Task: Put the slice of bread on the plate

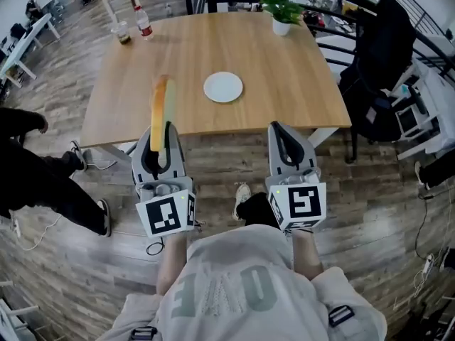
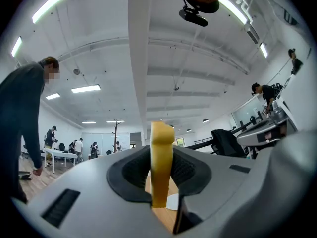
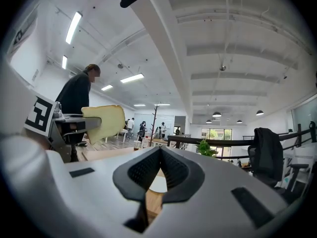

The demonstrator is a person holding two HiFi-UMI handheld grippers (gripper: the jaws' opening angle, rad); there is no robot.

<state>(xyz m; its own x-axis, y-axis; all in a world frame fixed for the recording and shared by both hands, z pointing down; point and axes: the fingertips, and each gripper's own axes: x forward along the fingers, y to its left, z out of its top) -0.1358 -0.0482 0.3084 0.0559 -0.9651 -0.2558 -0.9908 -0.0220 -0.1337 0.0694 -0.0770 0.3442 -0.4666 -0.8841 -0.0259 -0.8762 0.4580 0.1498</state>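
A yellowish slice of bread [image 1: 160, 109] stands on edge in my left gripper [image 1: 166, 128], which is shut on it just short of the wooden table's [image 1: 298, 84] near edge. In the left gripper view the slice of bread [image 2: 161, 162] fills the gap between the dark pads. A white plate [image 1: 222, 87] lies empty on the table, ahead and a little right of the slice. My right gripper [image 1: 281, 128] is shut with nothing in it, level with the left one. In the right gripper view the bread [image 3: 104, 123] shows at the left, and the plate [image 3: 157, 182] shows beyond the touching jaw tips.
At the table's far side stand a potted plant [image 1: 281, 20], a bottle [image 1: 143, 21] and a cup [image 1: 123, 33]. A black chair draped with a jacket [image 1: 377, 55] stands at the right. A person's legs [image 1: 43, 176] are at the left on the wooden floor.
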